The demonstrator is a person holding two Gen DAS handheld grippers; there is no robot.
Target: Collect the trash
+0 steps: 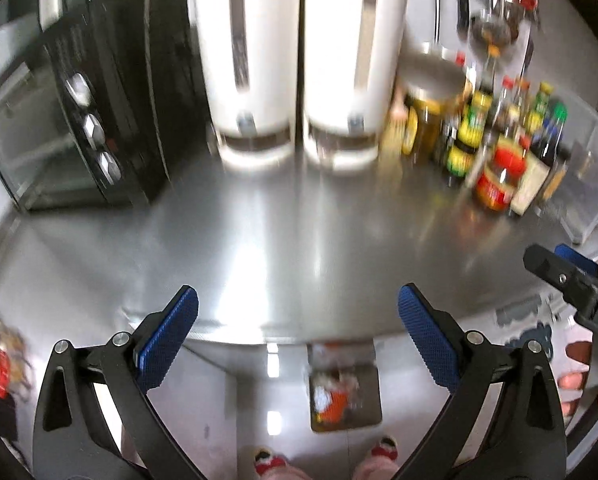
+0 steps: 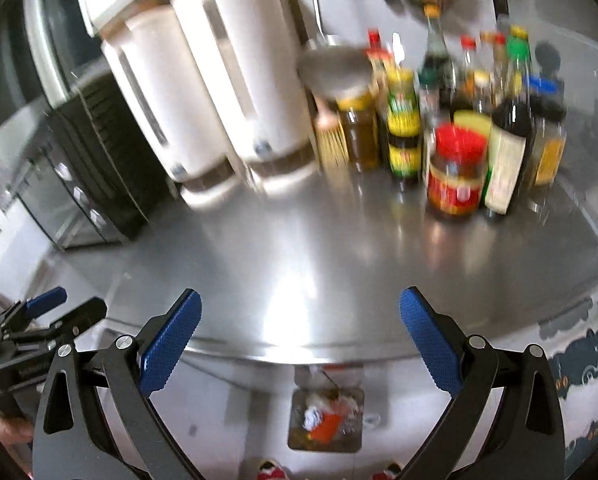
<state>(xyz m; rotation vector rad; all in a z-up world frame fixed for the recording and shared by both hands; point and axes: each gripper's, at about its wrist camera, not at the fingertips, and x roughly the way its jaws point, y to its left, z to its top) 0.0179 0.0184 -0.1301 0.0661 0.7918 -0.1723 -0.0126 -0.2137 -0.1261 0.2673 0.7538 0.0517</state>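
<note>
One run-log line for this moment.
left gripper: open, empty | right gripper: open, empty | bin: on floor, trash inside | steel counter: no trash seen

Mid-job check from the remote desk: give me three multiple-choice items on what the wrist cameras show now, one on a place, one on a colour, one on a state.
1. Where is the trash bin?
A. On the steel counter
B. On the floor below the counter's front edge
C. Beside the toaster oven

2. What colour are the pads on the tongs?
A. Blue
B. Red
C. Green

3. What state are the right tongs in?
A. Shut on a wrapper
B. Shut on nothing
C. Open, nothing between them

Answers:
1. B: both views show the bin, with white and orange scraps inside, down on the floor past the steel counter edge.
2. A: the textured pads of both the right and the left tongs are blue.
3. C: the pads stand wide apart with only counter and floor showing between them.
</note>
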